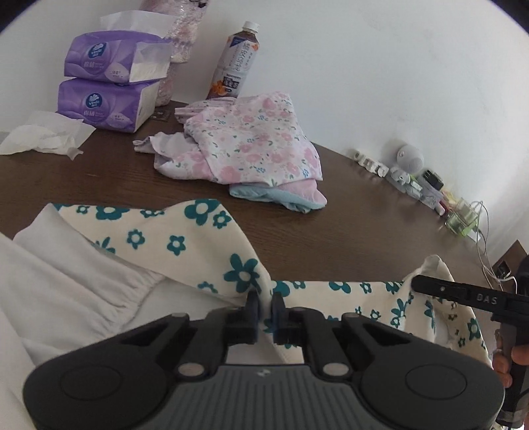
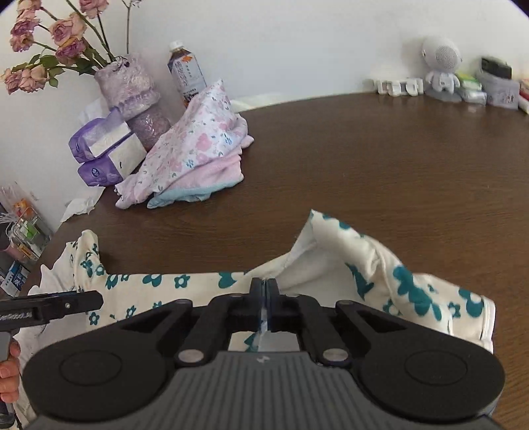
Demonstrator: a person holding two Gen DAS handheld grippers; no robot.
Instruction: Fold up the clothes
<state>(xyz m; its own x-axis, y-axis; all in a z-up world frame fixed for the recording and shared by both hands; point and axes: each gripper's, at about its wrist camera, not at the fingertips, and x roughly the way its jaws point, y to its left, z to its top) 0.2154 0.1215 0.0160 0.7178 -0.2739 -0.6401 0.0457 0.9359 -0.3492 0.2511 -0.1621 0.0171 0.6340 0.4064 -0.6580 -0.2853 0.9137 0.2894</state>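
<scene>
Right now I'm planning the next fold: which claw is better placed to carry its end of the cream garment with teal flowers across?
Right, probably. The right claw is shut on the cream garment with teal flowers beside bare brown wooden table; the left claw faces bunched white cloth.

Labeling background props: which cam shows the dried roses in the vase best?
Right wrist view. The dried roses show in full there, blooms and stems rising from the wrapped vase at the wall. The left wrist view cuts them off at the top edge: only part of the vase shows behind the tissue packs.
</scene>
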